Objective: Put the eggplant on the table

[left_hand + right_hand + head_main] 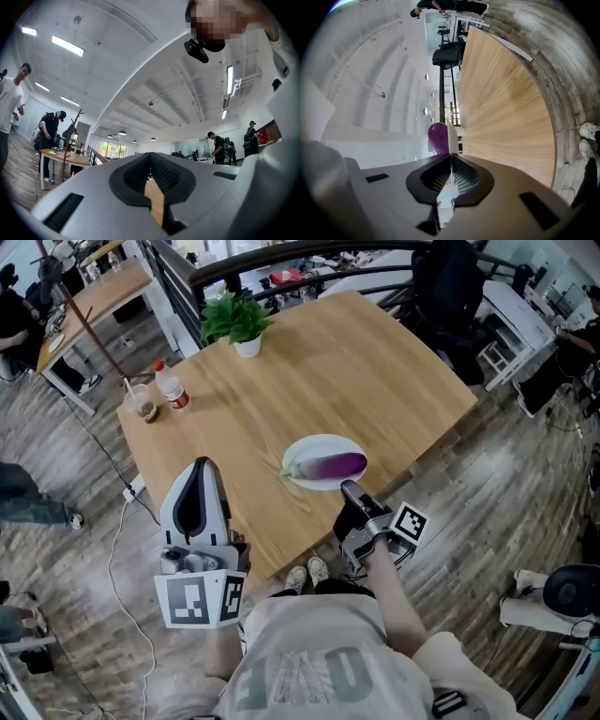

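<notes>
Wooden table [375,381] in an open office with plank flooring. A white plate [305,451] sits near the table's front edge. The eggplant [336,465], purple with a greenish stem end, lies across the plate with the stem pointing left. It is on the plate, not on the bare tabletop.

Right gripper [349,489]: reaches in from just in front of the plate, tip at the plate's near rim right below the eggplant. Bare forearm [394,596] runs back from it toward the person's body, and the marker cube [407,521] is on the side away from the plate. The gripper is rolled onto its side, pointing roughly level. In the right gripper view the jaws are closed down on the thin white plate rim [451,136], which stands edge-on between the pads. The eggplant [437,138] shows just beyond the tip [451,157], not touched by the jaws.

Left gripper [200,465]: well left of the plate, over the table's front-left edge, nose tipped slightly up, marker cube [199,599] toward the person. In the left gripper view the jaw tips [150,157] meet, jaws closed, nothing between them. Only table wood shows through the slot behind the tips.

Far from the plate on the left side of the table: a bottle [172,388] with a red cap and a clear cup [142,404] beside it. A potted plant [239,320] stands at the far edge, well behind the plate.
</notes>
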Motion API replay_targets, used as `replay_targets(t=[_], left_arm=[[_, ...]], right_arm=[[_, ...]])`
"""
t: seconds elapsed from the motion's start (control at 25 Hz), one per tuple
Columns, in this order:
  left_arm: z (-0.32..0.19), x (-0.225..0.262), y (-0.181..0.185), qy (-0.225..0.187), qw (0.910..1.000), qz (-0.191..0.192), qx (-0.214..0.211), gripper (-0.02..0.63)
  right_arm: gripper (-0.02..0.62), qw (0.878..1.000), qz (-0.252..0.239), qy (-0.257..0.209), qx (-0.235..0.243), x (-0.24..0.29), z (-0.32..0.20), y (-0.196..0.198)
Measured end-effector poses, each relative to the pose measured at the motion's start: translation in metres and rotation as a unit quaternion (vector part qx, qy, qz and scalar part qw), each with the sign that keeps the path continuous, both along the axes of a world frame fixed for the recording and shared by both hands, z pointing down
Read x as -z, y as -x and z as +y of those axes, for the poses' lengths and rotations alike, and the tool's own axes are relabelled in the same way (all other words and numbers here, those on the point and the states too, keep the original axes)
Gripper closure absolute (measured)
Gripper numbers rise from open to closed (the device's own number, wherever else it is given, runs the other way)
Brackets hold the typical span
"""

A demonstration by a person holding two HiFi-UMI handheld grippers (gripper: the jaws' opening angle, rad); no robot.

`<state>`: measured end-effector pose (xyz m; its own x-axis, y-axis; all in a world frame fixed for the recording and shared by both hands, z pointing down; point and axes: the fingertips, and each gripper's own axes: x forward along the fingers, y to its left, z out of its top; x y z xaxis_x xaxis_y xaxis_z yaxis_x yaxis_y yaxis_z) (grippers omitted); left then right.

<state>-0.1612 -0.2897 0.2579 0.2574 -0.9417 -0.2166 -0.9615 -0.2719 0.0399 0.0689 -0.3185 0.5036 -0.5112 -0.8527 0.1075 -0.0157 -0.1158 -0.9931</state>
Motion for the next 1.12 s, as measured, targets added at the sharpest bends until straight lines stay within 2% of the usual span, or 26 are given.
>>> replay_targets(t=[0.28, 0.76, 1.12], left_arm=[[0.006, -0.001, -0.007, -0.004, 0.9999, -0.012, 0.006, 0.597], [0.001, -0.003, 0.001, 0.006, 0.9990, -0.033, 0.030, 0.597], [0.001, 0.001, 0.006, 0.007, 0.9983, -0.042, 0.039, 0.597]], right_arm=[[0.571, 1.000, -0.002, 0.007, 0.002, -0.031, -0.010, -0.005], [0.571, 0.999, 0.002, 0.037, 0.008, -0.098, -0.030, 0.004], [0.571, 0.998, 0.012, 0.062, 0.003, -0.127, -0.044, 0.007]])
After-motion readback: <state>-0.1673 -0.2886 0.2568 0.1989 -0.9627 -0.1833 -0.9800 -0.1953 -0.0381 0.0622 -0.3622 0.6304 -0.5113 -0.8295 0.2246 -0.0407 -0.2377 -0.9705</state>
